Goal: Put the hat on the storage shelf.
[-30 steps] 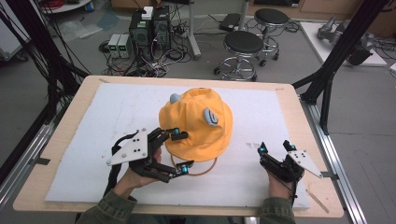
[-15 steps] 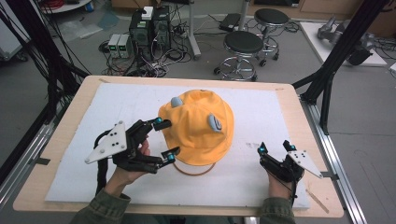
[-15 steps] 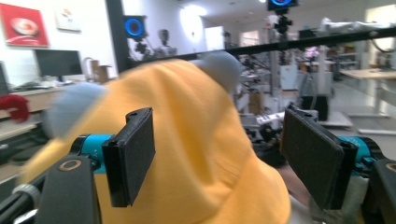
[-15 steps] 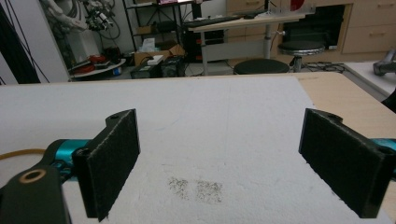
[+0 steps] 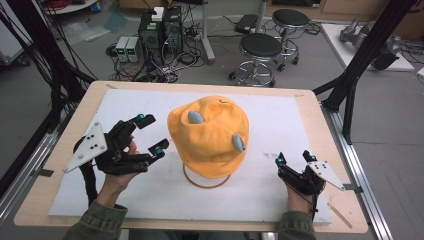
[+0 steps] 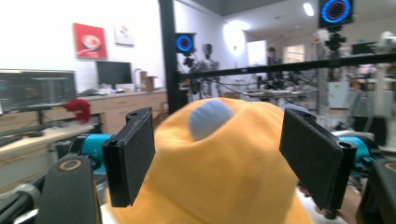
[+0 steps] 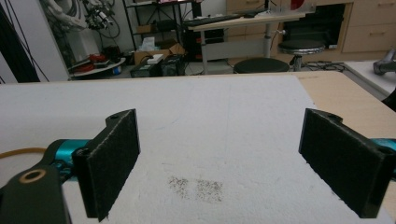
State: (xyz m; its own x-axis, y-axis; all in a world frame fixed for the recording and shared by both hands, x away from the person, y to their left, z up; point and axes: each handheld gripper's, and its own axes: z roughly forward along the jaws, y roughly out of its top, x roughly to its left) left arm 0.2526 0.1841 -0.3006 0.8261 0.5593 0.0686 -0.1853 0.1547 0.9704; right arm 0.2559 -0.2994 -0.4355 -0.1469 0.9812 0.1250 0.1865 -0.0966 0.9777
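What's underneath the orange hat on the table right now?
Under the orange hat an orange ring curves out from its near edge, lying on the white mat. Whatever joins the ring to the hat, and anything else inside, is covered by the fabric.

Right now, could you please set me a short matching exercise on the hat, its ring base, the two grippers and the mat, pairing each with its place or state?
Things:
1. orange fabric hat with grey-blue ear patches
2. thin brown ring base
3. left gripper
4. right gripper

Places or states:
A. open, low over the white foam mat, near the person's right edge
B. lies on the mat under the hat
C. perched above the mat's middle
D. open beside the hat, its black fingers either side of it in its own view

Pairs: 1-C, 2-B, 3-D, 4-A
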